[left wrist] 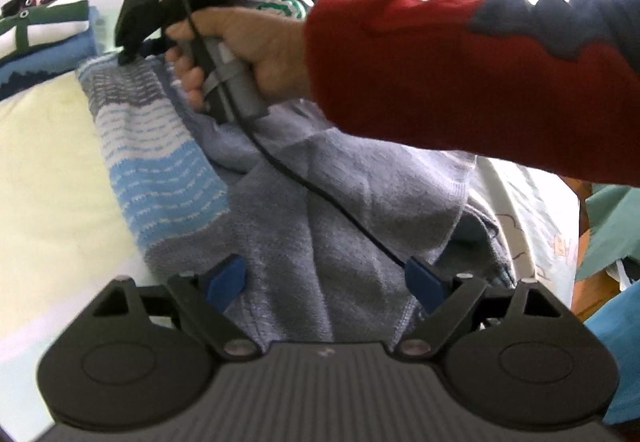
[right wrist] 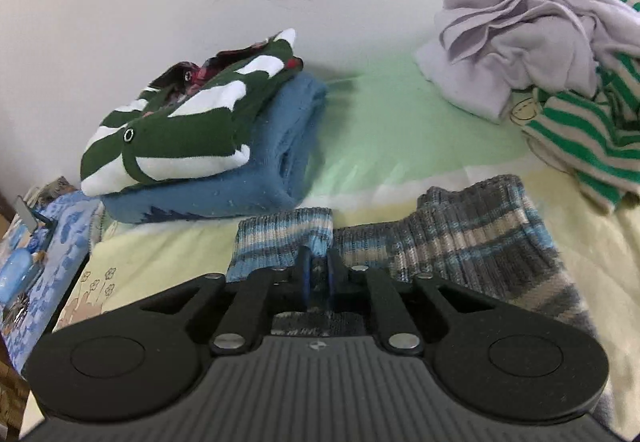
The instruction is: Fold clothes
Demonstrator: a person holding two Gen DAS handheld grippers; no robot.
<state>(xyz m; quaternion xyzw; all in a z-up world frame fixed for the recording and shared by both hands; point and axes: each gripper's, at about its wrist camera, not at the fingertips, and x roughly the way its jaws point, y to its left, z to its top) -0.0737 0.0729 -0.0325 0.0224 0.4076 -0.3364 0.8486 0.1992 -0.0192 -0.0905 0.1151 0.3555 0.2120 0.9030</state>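
A grey knit sweater (left wrist: 304, 226) with blue and white striped sleeves lies on the bed. My left gripper (left wrist: 324, 282) is open just above its grey body, blue pads apart. My right gripper (right wrist: 318, 274) is shut on the sweater's striped cuff (right wrist: 288, 242); a second ribbed striped part (right wrist: 480, 230) lies to its right. In the left wrist view the right gripper (left wrist: 132, 51) is held by a hand with a red sleeve and touches the far end of the striped sleeve (left wrist: 156, 145).
A folded stack, a green-and-white garment (right wrist: 180, 129) on a blue sweater (right wrist: 256, 169), sits at the back left by the wall. A loose lilac garment (right wrist: 516, 41) and a green-striped one (right wrist: 592, 137) lie at the back right. The bed's left edge (right wrist: 76, 278) drops off.
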